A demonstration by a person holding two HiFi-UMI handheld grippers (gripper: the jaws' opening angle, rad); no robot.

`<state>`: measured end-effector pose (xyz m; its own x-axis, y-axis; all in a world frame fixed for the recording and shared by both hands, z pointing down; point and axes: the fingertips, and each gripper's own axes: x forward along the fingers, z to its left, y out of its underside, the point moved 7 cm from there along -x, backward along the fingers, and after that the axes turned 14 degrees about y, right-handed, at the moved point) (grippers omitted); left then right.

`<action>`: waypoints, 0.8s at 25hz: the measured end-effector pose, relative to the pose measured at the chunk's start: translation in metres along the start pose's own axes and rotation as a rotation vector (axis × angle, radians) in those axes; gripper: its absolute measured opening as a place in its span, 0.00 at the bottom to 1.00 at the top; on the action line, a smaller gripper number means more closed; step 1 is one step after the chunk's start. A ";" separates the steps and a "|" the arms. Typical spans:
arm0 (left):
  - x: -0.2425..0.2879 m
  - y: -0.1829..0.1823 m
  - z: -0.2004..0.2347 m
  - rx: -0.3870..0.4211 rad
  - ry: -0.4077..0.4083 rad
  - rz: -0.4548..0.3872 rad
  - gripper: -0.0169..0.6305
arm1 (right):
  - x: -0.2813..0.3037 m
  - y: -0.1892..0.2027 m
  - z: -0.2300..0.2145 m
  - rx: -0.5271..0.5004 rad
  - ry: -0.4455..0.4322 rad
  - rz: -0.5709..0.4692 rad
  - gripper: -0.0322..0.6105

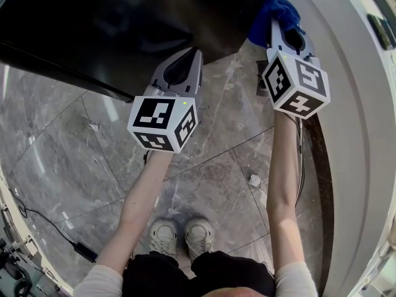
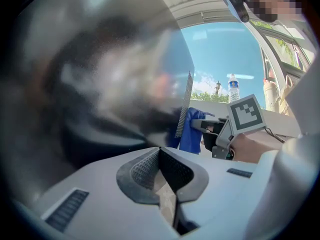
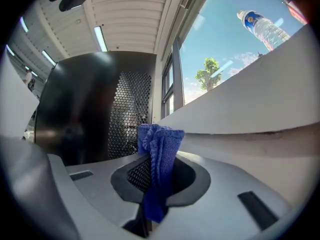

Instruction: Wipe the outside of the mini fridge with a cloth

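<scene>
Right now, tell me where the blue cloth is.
The blue cloth is clamped in the right gripper, at the head view's upper right, beside a corner of the black mini fridge and the white curved ledge.

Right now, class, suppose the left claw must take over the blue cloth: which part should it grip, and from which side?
Grip the bunched tuft of the blue cloth standing proud of the clamped jaws of the right claw. Come from the left, probably: the white ledge crowds its right, the mini fridge stands ahead. The left claw, shut and empty, must open first.
</scene>
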<state>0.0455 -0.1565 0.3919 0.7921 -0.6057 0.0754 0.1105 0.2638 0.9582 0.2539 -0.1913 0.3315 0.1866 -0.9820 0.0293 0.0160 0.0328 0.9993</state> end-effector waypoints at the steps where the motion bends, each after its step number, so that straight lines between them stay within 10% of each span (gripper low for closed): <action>1: -0.002 -0.001 0.000 -0.001 -0.004 -0.002 0.03 | 0.000 0.000 -0.001 -0.002 0.008 0.001 0.15; 8: -0.032 -0.009 0.005 -0.034 -0.039 -0.050 0.03 | -0.040 0.002 0.006 0.039 -0.008 0.006 0.15; 20: -0.140 -0.010 0.024 0.010 -0.226 -0.118 0.03 | -0.114 -0.007 0.137 0.104 -0.324 0.039 0.15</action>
<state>-0.0809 -0.0919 0.3780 0.6193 -0.7848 0.0221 0.1869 0.1747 0.9667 0.0979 -0.1051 0.3246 -0.1366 -0.9890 0.0564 -0.0887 0.0689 0.9937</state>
